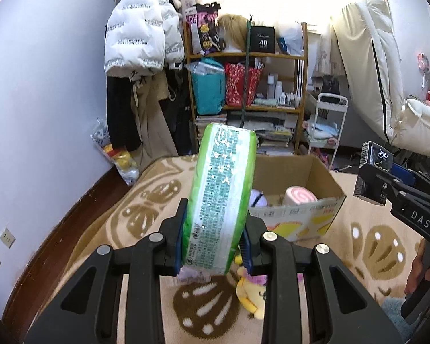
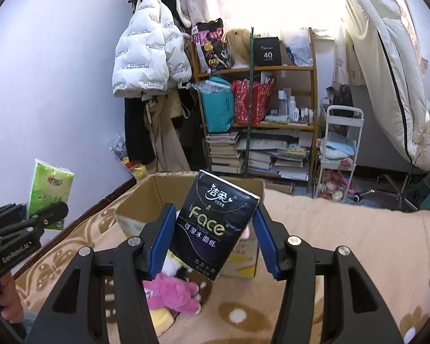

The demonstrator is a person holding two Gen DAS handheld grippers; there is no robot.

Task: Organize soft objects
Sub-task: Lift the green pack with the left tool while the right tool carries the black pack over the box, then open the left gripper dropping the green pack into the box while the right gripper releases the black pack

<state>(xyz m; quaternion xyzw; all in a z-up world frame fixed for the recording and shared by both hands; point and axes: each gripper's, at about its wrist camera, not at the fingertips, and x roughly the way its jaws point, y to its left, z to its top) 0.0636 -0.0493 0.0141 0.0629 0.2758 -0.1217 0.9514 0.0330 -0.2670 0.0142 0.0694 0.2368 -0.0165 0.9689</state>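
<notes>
Left wrist view: the left gripper tilts downward, jaws clamped on a green tissue pack that hides much of the cardboard box behind.

Right wrist view: the right gripper, angled down, jaws holding a black tissue pack above the blanket; a pink plush lies partly hidden underneath.

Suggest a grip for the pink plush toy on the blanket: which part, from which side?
Take the pink plush toy across its fat middle, coming from above. It lies flat on the beige patterned blanket, so its sides are low. The yellow plush sits tight against it, so set the claw's fingers clear of that.
</notes>
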